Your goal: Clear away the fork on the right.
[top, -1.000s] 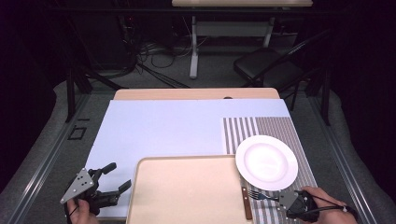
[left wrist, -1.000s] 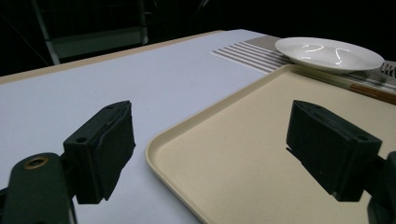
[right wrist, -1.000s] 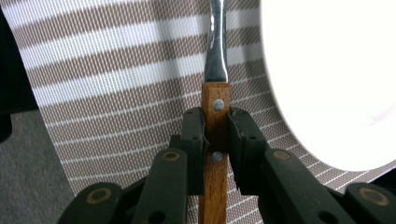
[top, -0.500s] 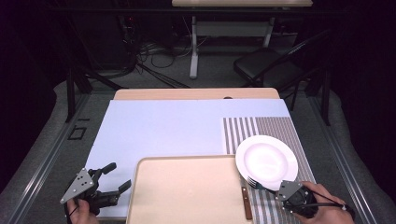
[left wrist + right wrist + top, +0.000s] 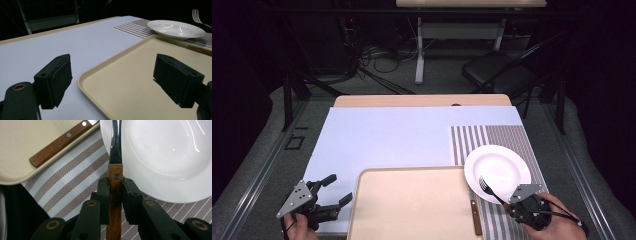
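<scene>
My right gripper (image 5: 512, 203) (image 5: 115, 185) is shut on the wooden handle of a fork (image 5: 492, 191) (image 5: 115, 171) at the front right. The fork's metal neck and tines reach over the near rim of a white plate (image 5: 504, 165) (image 5: 170, 157). The plate sits on a striped placemat (image 5: 507, 132) (image 5: 70, 180). My left gripper (image 5: 339, 189) (image 5: 113, 75) stands open at the front left, with nothing between its jaws, by the left front corner of a beige tray (image 5: 412, 205) (image 5: 140, 72). In the left gripper view the plate (image 5: 175, 28) and fork tines (image 5: 197, 15) lie far off.
A wooden-handled knife (image 5: 475, 220) (image 5: 62, 142) lies along the tray's right edge, partly on the placemat. A pale blue cover (image 5: 387, 135) spans the table behind the tray. A dark chair (image 5: 497, 70) and table legs stand beyond the far edge.
The right gripper has carried the fork from the placemat in front of the plate up and away from me, so its tines now hang over the plate's near rim. The left gripper kept still.
</scene>
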The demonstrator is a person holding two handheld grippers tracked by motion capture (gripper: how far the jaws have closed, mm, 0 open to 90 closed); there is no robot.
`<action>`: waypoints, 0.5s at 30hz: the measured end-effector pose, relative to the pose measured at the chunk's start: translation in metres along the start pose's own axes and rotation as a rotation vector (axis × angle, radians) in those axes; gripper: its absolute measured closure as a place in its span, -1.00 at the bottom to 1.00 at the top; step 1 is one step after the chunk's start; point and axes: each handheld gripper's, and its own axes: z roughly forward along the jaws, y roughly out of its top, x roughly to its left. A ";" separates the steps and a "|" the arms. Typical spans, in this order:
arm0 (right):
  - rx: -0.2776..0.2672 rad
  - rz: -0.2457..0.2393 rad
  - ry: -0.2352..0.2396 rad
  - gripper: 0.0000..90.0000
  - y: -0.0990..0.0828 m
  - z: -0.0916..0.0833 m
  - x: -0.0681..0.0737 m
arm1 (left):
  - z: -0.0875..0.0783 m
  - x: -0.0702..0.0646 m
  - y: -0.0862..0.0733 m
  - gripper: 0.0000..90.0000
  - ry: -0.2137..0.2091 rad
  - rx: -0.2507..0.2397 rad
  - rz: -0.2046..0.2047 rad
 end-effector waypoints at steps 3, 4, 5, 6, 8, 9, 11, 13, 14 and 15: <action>-0.022 0.033 0.020 0.71 0.002 -0.001 0.001 | 0.000 0.000 0.000 -0.66 -0.001 0.001 0.000; -0.034 0.046 0.023 0.71 0.003 -0.001 0.001 | 0.000 0.000 0.000 -0.66 0.002 0.002 0.001; -0.038 0.059 0.027 0.71 0.005 -0.002 0.002 | 0.000 0.000 0.000 -0.66 0.000 0.000 0.000; -0.046 0.069 0.029 0.71 0.005 -0.001 0.002 | 0.000 0.000 0.000 -0.66 -0.001 -0.001 0.000; -0.042 0.096 0.038 0.71 0.007 -0.001 0.002 | 0.000 0.000 0.000 -0.66 -0.002 0.002 -0.001; -0.035 0.112 0.043 0.71 0.008 -0.001 0.003 | 0.000 0.000 0.000 -0.66 -0.002 0.003 -0.001; -0.027 0.149 0.043 0.71 0.008 0.000 0.003 | 0.000 0.000 0.000 -0.66 0.000 0.000 -0.002; -0.020 0.180 0.049 0.71 0.009 0.001 0.003 | 0.000 0.000 0.000 -0.66 0.000 -0.001 -0.002; -0.018 0.195 0.050 0.71 0.009 0.001 0.004 | 0.000 0.000 0.000 -0.66 -0.001 -0.001 -0.001; -0.024 0.212 0.058 0.71 0.008 0.001 0.004 | 0.000 0.000 0.000 -0.66 0.000 0.000 -0.002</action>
